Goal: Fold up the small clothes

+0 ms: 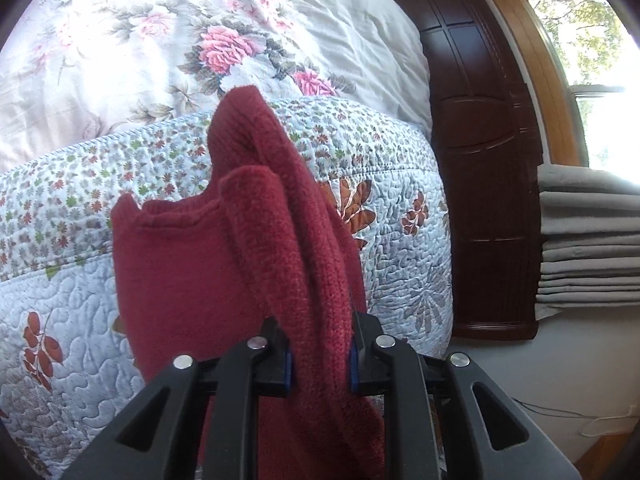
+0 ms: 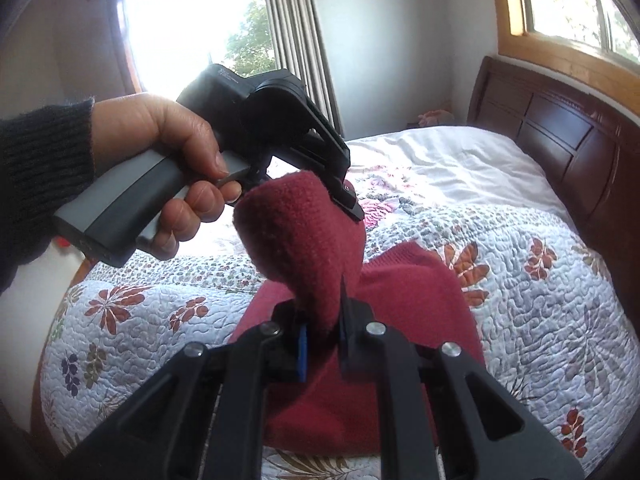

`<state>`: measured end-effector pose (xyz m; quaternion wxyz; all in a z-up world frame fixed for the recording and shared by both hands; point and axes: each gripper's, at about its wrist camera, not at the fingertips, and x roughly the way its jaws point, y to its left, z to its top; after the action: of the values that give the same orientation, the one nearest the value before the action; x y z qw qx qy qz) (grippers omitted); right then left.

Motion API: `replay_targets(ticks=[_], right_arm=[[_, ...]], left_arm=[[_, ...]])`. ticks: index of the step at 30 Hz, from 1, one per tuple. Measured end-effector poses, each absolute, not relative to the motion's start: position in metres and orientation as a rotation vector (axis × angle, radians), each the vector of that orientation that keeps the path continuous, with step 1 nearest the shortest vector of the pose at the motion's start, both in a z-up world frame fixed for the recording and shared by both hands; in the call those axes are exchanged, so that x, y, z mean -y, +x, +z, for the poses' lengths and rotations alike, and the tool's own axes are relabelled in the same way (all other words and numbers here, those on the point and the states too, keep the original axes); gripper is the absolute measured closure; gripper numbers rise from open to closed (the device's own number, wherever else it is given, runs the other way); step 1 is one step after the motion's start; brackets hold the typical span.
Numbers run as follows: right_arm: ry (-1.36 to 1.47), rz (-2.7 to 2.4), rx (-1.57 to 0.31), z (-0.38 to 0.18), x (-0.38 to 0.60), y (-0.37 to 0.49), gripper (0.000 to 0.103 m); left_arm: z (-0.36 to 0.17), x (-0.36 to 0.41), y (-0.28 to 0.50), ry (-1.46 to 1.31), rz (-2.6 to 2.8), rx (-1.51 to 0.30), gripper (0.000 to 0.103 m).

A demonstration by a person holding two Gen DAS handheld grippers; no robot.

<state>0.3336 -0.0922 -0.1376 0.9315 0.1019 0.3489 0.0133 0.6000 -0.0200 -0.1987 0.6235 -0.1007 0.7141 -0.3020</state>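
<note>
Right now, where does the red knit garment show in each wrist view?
Left wrist: red knit garment centre frame, pinched in the left gripper.
Right wrist: garment centre, stretched from the right gripper up to the left gripper.
Shared landmark: dark wooden headboard.

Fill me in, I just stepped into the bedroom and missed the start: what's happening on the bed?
A person is folding a small dark red knit garment on the quilted bedspread. Each hand works a hand-held gripper. The left hand-held gripper and the right hand-held gripper are each clamped on a raised part of the knit, lifting a band of it between them. The rest of the garment lies on the quilt, so the fold is under way, not finished.
</note>
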Motion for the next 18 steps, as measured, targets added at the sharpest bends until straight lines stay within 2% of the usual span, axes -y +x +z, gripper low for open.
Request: replay_targets(ticks=[9,18], right_arm=[[0.441,0.022,-0.741,-0.184,0.154,0.318,0.093],[0.574,0.066,-0.708,-0.197,0.18,0.296,0.093]], left_arm=[[-0.242,0.085,0.581,-0.071,-0.629,-1.717,0.084],[-0.223,0.114,0.559,0.043,-0.566,-1.659,0.084]])
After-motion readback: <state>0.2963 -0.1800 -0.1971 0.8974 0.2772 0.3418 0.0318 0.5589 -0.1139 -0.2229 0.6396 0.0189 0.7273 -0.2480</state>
